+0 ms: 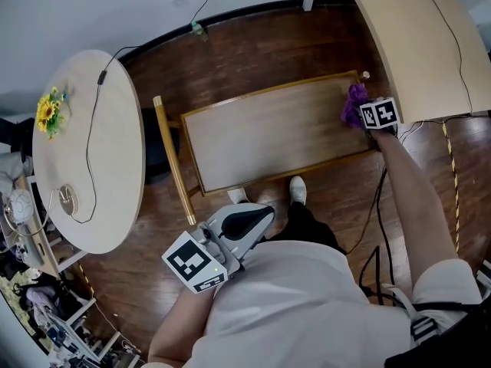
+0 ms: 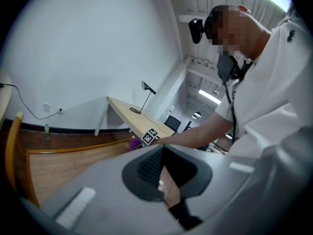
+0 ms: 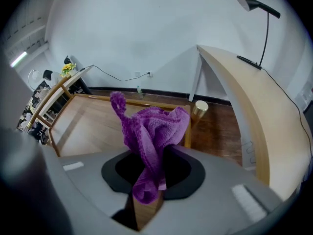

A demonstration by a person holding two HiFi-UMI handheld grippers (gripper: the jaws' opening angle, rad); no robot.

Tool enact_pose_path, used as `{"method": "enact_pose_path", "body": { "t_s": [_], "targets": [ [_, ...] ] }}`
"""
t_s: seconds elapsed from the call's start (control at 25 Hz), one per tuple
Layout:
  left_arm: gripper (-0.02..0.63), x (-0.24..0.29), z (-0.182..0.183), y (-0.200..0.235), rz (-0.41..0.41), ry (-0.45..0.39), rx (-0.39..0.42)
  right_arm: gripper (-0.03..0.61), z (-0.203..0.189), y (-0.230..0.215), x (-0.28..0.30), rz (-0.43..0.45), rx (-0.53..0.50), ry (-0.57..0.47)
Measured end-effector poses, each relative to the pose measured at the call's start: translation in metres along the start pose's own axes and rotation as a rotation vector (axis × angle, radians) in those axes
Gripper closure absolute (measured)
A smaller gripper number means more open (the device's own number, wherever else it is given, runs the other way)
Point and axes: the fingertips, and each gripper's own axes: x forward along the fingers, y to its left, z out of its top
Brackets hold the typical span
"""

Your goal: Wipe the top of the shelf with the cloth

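Observation:
The wooden shelf top (image 1: 276,133) with its raised rim lies straight ahead of me in the head view. At its far right corner my right gripper (image 1: 368,113) is shut on a bunched purple cloth (image 1: 354,104). In the right gripper view the cloth (image 3: 154,131) sticks up out of the shut jaws of that gripper (image 3: 154,168), over the shelf's corner (image 3: 93,129). My left gripper (image 1: 249,221) is held back near my body, off the shelf, shut and holding nothing. The left gripper view shows its own tips (image 2: 166,180), the shelf (image 2: 63,163) and the distant cloth (image 2: 134,143).
A round white table (image 1: 92,144) with yellow flowers (image 1: 48,113) and a cable stands at the left. A long pale desk (image 1: 418,37) with a lamp (image 3: 259,9) runs along the right. A brass cylinder (image 3: 199,109) sits beside the shelf's corner. Cables trail on the wood floor (image 1: 383,228).

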Motion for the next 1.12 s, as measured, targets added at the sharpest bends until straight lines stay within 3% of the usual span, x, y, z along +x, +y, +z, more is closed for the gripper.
{"method": "enact_pose_path", "body": {
  "t_s": [0.12,0.36,0.6,0.76,0.92,1.12],
  "targets": [
    [0.595,-0.009,0.003,0.002,0.007,-0.009,0.015,0.485,0.018,0.048,-0.009,0.092,-0.01,-0.054],
    [0.595,-0.03,0.008,0.008,0.02,-0.049,0.018,0.485,0.06,0.212,-0.023,0.355,-0.139,-0.139],
    [0.595,-0.064,0.007,0.022,0.054,-0.061,0.014,0.485,0.07,0.394,-0.011,0.617,-0.225,-0.122],
    [0.595,-0.088,0.001,0.03,0.086,-0.051,0.005,0.485,0.06,0.493,0.009,0.725,-0.278,-0.084],
    [0.595,-0.11,-0.001,0.041,0.109,-0.047,-0.004,0.485,0.053,0.542,0.034,0.752,-0.272,-0.044],
    [0.595,-0.124,-0.014,0.049,0.107,-0.033,-0.021,0.485,0.04,0.526,0.057,0.697,-0.238,-0.01]
  ]
}}
